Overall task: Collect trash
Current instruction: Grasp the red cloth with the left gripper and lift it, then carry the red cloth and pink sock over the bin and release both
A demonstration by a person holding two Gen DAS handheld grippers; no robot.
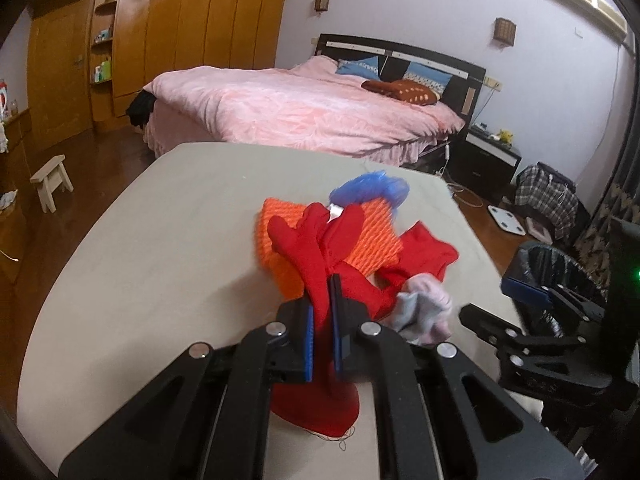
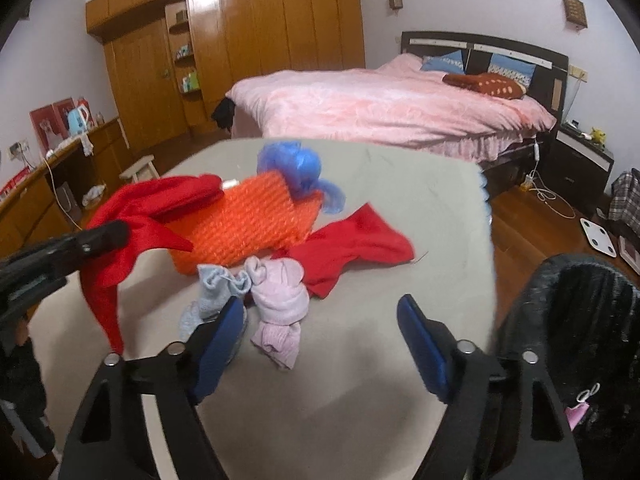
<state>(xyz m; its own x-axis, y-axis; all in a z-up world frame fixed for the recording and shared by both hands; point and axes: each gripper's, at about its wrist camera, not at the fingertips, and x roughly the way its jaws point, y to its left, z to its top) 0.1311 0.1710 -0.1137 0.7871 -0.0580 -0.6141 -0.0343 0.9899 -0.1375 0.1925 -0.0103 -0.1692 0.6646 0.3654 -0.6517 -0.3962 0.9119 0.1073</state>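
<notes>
Hovering spread over the bench (image 2: pixel 360 380), the right tool (image 2: pixel 320 344) faces the pink sock (image 2: pixel 282 304) lengthwise just ahead, while the left tool (image 1: pixel 323 320) clamps red cloth (image 1: pixel 320 264).

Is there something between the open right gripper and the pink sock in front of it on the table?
Nothing visible is in the way. The pink sock lies just ahead of the right gripper, whose jaws stand open and apart from it. A light blue sock lies beside the left finger, touching the pink one.
</notes>
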